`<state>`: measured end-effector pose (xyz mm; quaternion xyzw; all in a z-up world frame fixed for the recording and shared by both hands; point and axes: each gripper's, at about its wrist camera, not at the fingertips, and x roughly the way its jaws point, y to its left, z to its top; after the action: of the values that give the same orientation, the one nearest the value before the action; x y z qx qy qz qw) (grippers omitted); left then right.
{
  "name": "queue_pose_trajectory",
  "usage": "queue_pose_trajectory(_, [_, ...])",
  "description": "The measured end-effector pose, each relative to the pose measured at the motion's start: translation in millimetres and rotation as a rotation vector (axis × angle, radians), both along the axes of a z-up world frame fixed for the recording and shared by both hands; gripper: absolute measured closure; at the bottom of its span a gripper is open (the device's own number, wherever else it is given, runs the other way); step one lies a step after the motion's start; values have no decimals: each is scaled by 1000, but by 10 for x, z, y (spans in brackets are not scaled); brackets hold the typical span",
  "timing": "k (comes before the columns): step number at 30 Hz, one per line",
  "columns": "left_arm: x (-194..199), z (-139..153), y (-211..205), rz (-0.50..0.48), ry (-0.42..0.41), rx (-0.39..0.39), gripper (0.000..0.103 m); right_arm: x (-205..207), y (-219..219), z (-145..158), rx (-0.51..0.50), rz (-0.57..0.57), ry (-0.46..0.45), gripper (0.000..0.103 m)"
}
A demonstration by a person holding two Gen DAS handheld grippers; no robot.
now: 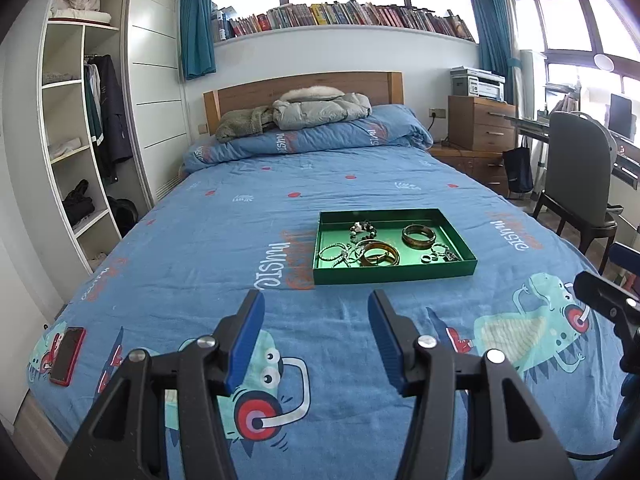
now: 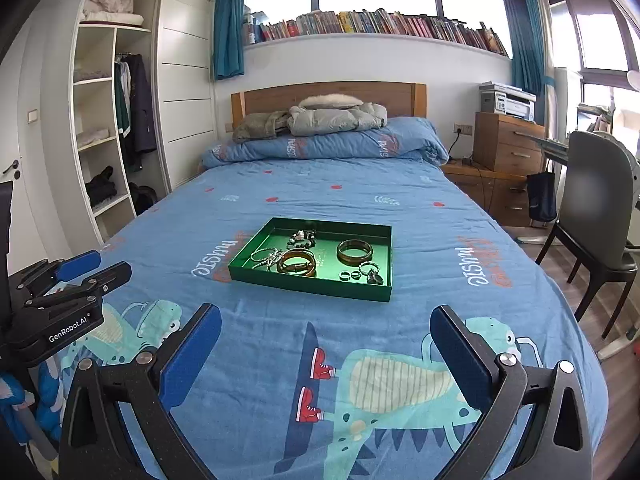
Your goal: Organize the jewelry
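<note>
Both blue-padded grippers, left (image 1: 316,312) and right (image 2: 326,330), hang released and empty over the blue cartoon-print bed (image 1: 224,240), where the shallow green rectangular tray (image 2: 308,286) holds tangled bangles (image 2: 296,263) and small rings, hard to make out.

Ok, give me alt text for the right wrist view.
A green tray of bangles and rings sits on a blue cartoon-print bedspread, beyond the open, empty right gripper. The left gripper shows at the left edge.
</note>
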<state>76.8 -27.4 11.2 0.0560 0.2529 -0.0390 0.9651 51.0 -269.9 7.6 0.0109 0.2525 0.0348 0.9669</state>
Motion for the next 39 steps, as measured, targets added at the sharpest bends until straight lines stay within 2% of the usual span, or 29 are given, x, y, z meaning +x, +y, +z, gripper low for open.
queue_pose_trajectory(15, [-442,98,108,19,-44,-15,51,-418,61,90,-11,4,-51,0])
queue_pose_trajectory(27, [-515,129,131,31,-62,-18,48,-533,24,113,-11,-26,-85,0])
queue_pose_trajectory(39, [-522,126,131,32,-63,-16,47,-538,12,91,-8,-33,-82,0])
